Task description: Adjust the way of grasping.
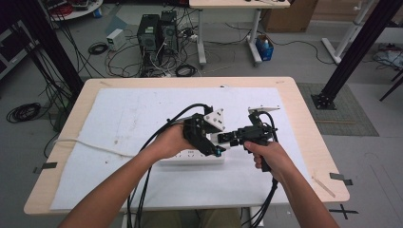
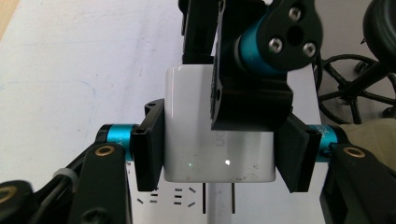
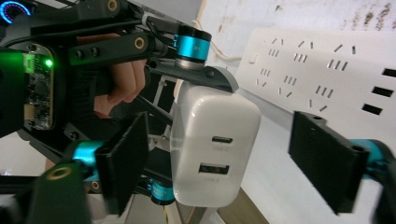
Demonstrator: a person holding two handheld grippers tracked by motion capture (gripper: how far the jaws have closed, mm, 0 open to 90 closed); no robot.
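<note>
The charger (image 2: 219,140) is a white, glossy block with rounded corners, two flat metal prongs at one end and two ports on the opposite end face, the smaller above the larger as the right gripper view shows them. Judgement: it is rigid, light to moderate in weight, and its polished shell looks slippery, so the broad flat sides are the sound place to take hold; the prongs and the port face should stay free of the pads. It is held off the counter (image 1: 304,123), just above the strip (image 1: 190,156), with the prongs pointing toward the strip's slots but not yet in them, as the left gripper view shows. The left tongs (image 2: 219,154) are clenched on the charger, one black pad flat on each of two opposite sides. The right tongs (image 3: 224,163) stand around the port end with a gap on both sides; they are released, the pads touching nothing. In the left gripper view one right jaw overlaps the charger's upper face; contact there cannot be confirmed. The strip is white, long and flat, with rows of slots, and lies on a white sheet (image 1: 119,118) covering the counter.
</note>
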